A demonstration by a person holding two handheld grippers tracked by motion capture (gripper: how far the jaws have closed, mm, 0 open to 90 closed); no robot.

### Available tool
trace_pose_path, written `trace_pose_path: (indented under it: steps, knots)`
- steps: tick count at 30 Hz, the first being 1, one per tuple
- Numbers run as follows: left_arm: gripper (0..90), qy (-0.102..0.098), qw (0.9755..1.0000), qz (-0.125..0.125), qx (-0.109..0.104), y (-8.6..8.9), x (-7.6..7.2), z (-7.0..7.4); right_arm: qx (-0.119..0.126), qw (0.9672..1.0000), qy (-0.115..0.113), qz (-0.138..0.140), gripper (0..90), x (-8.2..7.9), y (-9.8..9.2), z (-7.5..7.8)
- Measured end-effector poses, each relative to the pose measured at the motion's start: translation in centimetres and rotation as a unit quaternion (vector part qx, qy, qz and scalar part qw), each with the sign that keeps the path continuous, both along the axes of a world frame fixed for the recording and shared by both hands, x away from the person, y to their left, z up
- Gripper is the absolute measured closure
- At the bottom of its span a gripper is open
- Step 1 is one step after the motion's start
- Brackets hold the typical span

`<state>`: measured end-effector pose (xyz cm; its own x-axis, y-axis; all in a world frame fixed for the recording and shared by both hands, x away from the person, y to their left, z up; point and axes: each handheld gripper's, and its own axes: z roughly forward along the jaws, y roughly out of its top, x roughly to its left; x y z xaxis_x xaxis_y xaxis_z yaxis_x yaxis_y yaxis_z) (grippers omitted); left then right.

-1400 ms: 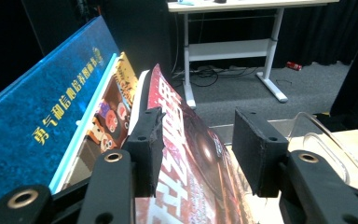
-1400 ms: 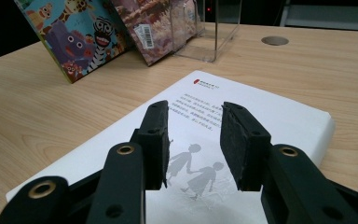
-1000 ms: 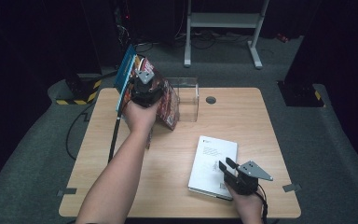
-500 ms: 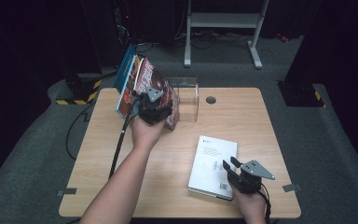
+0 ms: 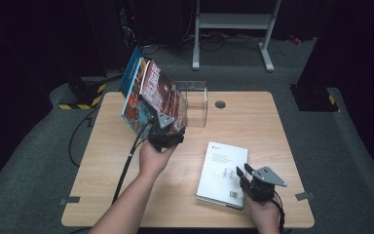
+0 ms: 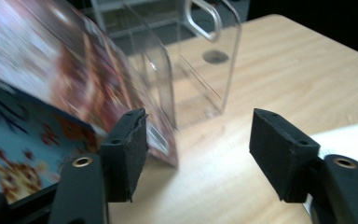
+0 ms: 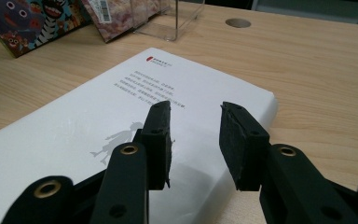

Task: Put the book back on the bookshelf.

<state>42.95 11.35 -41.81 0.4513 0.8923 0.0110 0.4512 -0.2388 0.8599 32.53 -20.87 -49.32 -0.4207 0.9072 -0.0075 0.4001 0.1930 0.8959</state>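
A red-covered book (image 5: pixel 163 95) and a blue picture book (image 5: pixel 132 114) lean tilted to the left against a clear acrylic holder (image 5: pixel 197 100) at the back of the wooden table (image 5: pixel 272 126). My left gripper (image 5: pixel 166 127) is at the red book's near lower edge. Its jaws have just been opening, and in the left gripper view (image 6: pixel 198 154) they stand wide apart. The red book's (image 6: pixel 88 84) corner sits by the left pad, unpressed. A white book (image 5: pixel 221 170) lies flat at the front right. My right gripper (image 7: pixel 196 135) hovers open over its near corner.
A round cable hole (image 5: pixel 219 104) is set in the table behind the holder. A white metal rack (image 5: pixel 233 29) stands on the floor beyond the table. A yellow-and-black striped block (image 5: pixel 85 97) lies off the table's back left corner. The left gripper's cable (image 5: pixel 126 165) trails toward the front edge.
The left hand has come down and toward the person, from the top of the leaning books to their lower edge, and its jaws have opened wider. The right gripper has stayed put.
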Motion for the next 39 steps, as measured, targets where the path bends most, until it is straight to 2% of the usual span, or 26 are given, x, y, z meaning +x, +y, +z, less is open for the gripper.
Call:
trace_pose_path:
  steps: [6,8,12,16,21,24,27,29,30,31,32,39]
  knots:
    - [34.0,0.017,0.9995,-0.027,0.001,-0.6,-1.8,-1.9,-0.003,1.0000,-0.001,-0.007,64.1,0.0,-0.2,0.1]
    - [34.1,0.021,0.9991,-0.036,-0.005,-0.8,-2.3,-2.5,-0.002,0.9999,-0.003,-0.010,63.6,0.0,-0.3,0.1]
    - [33.7,0.028,0.9982,-0.052,-0.004,-1.2,-3.4,-3.5,0.001,0.9999,0.001,-0.014,60.1,0.0,-0.4,0.1]
    - [33.7,0.035,0.9971,-0.064,-0.018,-1.3,-4.3,-4.5,0.003,0.9999,0.008,-0.015,55.2,0.0,-0.6,0.0]
    - [33.7,0.043,0.9953,-0.082,-0.029,-0.4,-5.5,-5.5,0.005,0.9996,0.018,-0.022,47.9,0.0,-0.7,-0.2]
    - [33.3,0.042,0.9951,-0.086,-0.025,0.1,-6.4,-6.1,0.004,0.9993,0.027,-0.026,44.0,0.0,-0.8,-0.3]
    - [33.7,0.047,0.9938,-0.099,-0.020,0.6,-7.2,-6.9,0.004,0.9990,0.034,-0.030,41.5,0.0,-0.8,-0.3]
    - [35.3,0.045,0.9938,-0.102,-0.006,0.9,-7.5,-7.5,-0.002,0.9988,0.036,-0.034,40.2,0.0,-0.8,-0.4]
    - [34.7,0.045,0.9938,-0.102,-0.006,0.9,-7.5,-7.5,-0.005,0.9987,0.034,-0.037,39.8,0.0,-0.9,-0.4]
    - [34.1,0.040,0.9939,-0.102,0.008,1.1,-7.8,-8.0,-0.005,0.9985,0.038,-0.040,38.8,0.0,-0.9,-0.4]
    - [33.6,0.038,0.9939,-0.103,0.010,1.3,-7.9,-8.1,-0.004,0.9981,0.043,-0.044,37.8,0.0,-0.9,-0.4]
    - [34.9,0.045,0.9926,-0.112,-0.015,1.6,-8.1,-8.7,-0.012,0.9970,0.051,-0.057,31.5,-0.7,-0.8,-0.4]
